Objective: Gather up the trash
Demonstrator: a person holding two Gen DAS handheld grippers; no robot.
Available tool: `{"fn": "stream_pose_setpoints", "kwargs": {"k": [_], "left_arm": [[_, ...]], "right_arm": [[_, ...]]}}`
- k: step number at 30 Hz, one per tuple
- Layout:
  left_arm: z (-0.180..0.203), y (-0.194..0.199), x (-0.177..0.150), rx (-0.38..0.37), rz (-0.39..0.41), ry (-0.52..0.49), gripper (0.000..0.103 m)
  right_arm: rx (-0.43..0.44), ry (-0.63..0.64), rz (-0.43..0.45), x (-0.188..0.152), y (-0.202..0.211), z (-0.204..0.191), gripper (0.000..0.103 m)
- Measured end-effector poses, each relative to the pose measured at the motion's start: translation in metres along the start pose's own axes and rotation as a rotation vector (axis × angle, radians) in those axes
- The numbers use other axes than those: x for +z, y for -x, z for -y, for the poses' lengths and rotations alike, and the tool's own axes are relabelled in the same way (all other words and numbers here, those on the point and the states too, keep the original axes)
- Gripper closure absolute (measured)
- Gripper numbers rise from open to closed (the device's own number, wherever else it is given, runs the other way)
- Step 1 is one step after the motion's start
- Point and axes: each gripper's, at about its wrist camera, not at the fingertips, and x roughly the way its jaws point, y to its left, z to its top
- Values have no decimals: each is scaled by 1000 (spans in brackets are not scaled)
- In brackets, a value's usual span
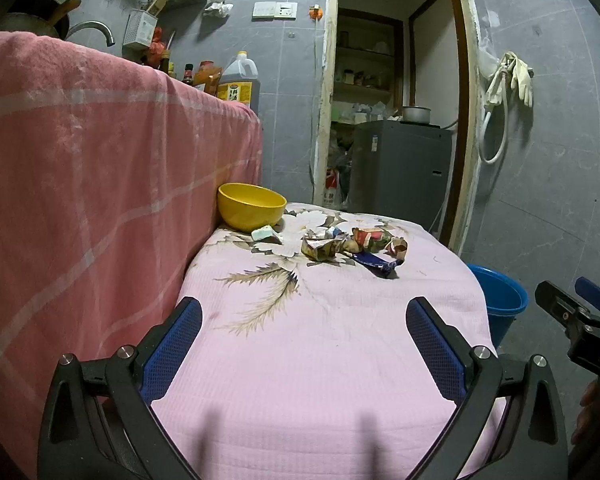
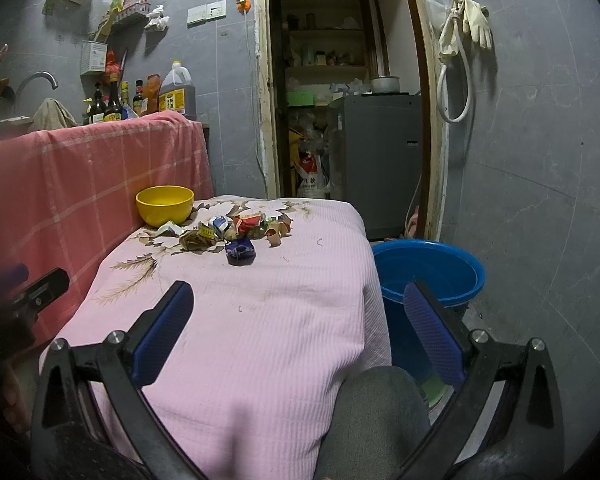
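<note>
A heap of crumpled wrappers [image 1: 340, 246] [image 2: 236, 232] lies at the far end of a table under a pink flowered cloth [image 1: 320, 340] [image 2: 260, 312]. A dark blue wrapper [image 1: 376, 263] [image 2: 239, 251] sits nearest to me, and a small pale scrap [image 1: 265, 234] lies by the yellow bowl [image 1: 251, 206] [image 2: 164, 204]. My left gripper [image 1: 304, 306] is open over the near part of the cloth, well short of the trash, with nothing between its fingers. My right gripper [image 2: 298, 292] is open too, over the table's right edge. A blue bucket [image 1: 502, 300] [image 2: 430, 270] stands on the floor to the right.
A counter draped in a red checked cloth [image 1: 100, 160] [image 2: 80, 168] rises left of the table, with bottles and an oil jug [image 1: 238, 80] on it. A doorway [image 2: 340, 80] behind shows shelves and a grey appliance. A grey-clad knee [image 2: 376, 412] sits under the right gripper.
</note>
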Motion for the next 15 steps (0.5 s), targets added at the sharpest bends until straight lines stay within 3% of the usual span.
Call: {"fn": "stream_pose_setpoints", "kwargs": {"k": [15], "left_arm": [[-2,-2,-1,-2,-3,3,3]], "right_arm": [[-2,-11,-9,-1,-1,2,0]]}}
